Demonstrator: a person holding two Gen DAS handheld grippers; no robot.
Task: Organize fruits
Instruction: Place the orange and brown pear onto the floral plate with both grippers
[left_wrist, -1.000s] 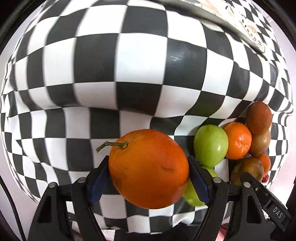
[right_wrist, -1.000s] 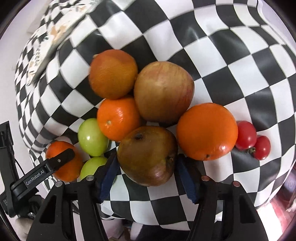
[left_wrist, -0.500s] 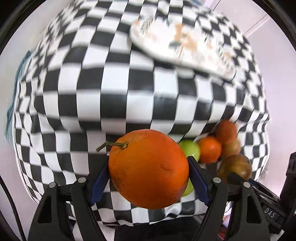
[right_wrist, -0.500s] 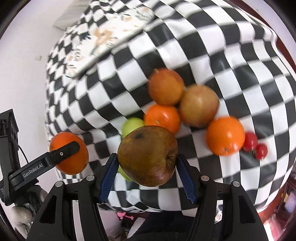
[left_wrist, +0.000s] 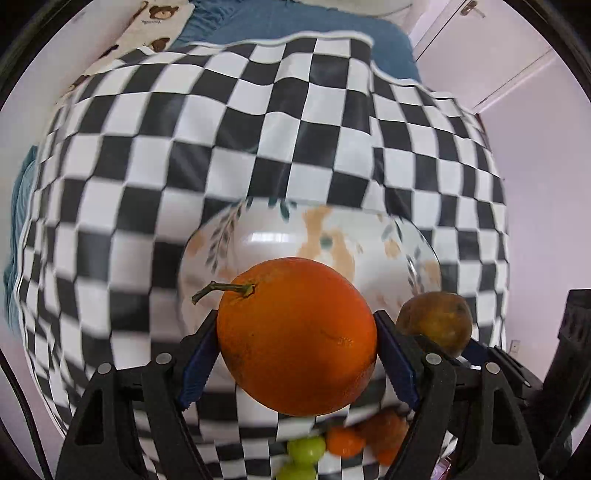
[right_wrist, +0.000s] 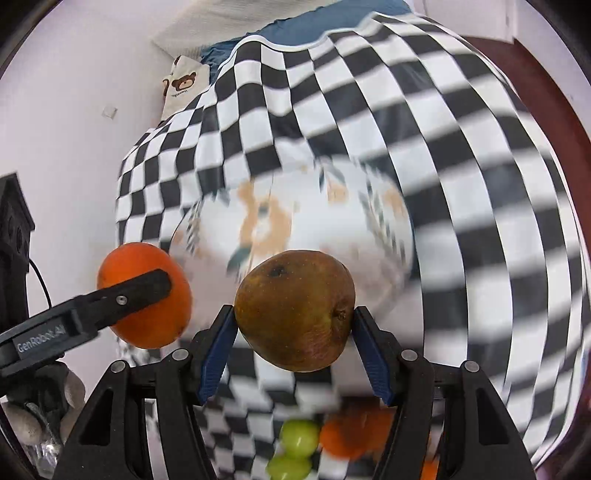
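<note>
Black plastic frames, silver screws; blue ribbed pads on fingers (left_wrist: 201, 363); white "GenRobot.AI" lettering on left gripper (right_wrist: 48, 338)

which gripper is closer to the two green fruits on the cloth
Cannot tell: left gripper with the orange and right gripper with the brown pear both sit beyond the green fruits.

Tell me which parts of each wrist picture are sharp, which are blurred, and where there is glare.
Left wrist view: the orange in the left tool is sharp; the checkered cloth is mildly smeared; glare streaks the floral plate. Right wrist view: the brown pear in the right tool is crisp; plate and cloth behind are heavily motion-blurred.
</note>
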